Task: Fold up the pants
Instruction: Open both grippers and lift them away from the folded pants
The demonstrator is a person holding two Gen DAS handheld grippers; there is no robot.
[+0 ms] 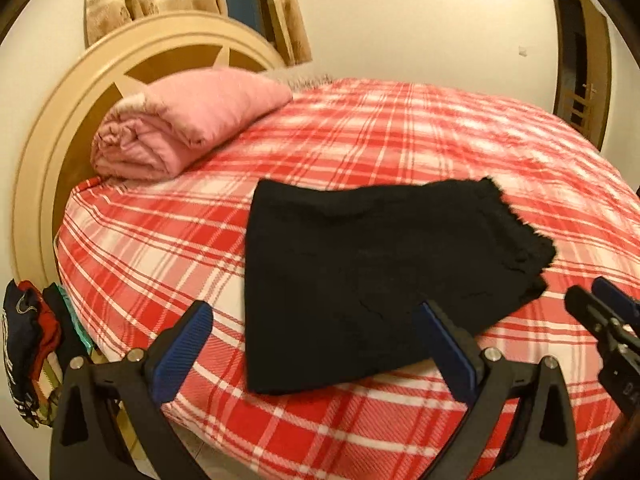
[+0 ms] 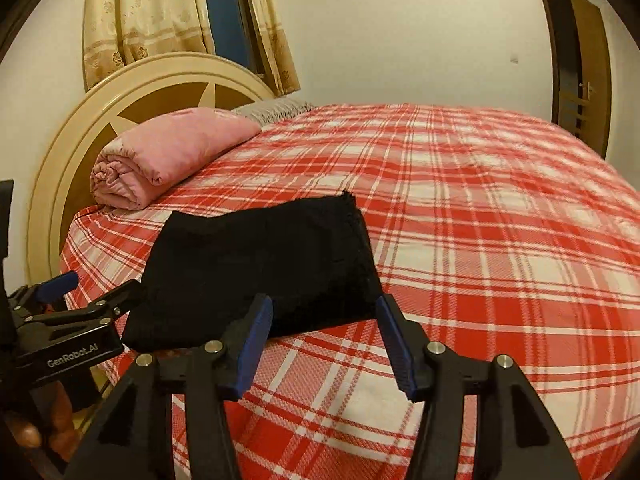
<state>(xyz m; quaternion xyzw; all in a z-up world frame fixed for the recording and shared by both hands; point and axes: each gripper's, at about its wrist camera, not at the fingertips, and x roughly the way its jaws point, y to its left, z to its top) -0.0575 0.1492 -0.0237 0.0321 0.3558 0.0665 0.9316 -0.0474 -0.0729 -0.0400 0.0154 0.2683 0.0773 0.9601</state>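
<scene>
Black pants (image 1: 360,276) lie folded into a flat rectangle on the red plaid bed (image 1: 400,132), with a frayed hem at the far right. They also show in the right wrist view (image 2: 260,264). My left gripper (image 1: 316,316) is open and empty, its jaws wide apart just in front of the near edge of the pants. My right gripper (image 2: 324,312) is open and empty, just short of the pants' near right corner. It also shows at the right edge of the left wrist view (image 1: 600,300). The left gripper shows at the left of the right wrist view (image 2: 96,288).
A rolled pink blanket (image 1: 180,128) lies at the head of the bed by the round headboard (image 1: 48,152). Clothes (image 1: 28,344) hang off the bed's left side. Curtains (image 2: 140,12) and a door (image 2: 580,60) are behind.
</scene>
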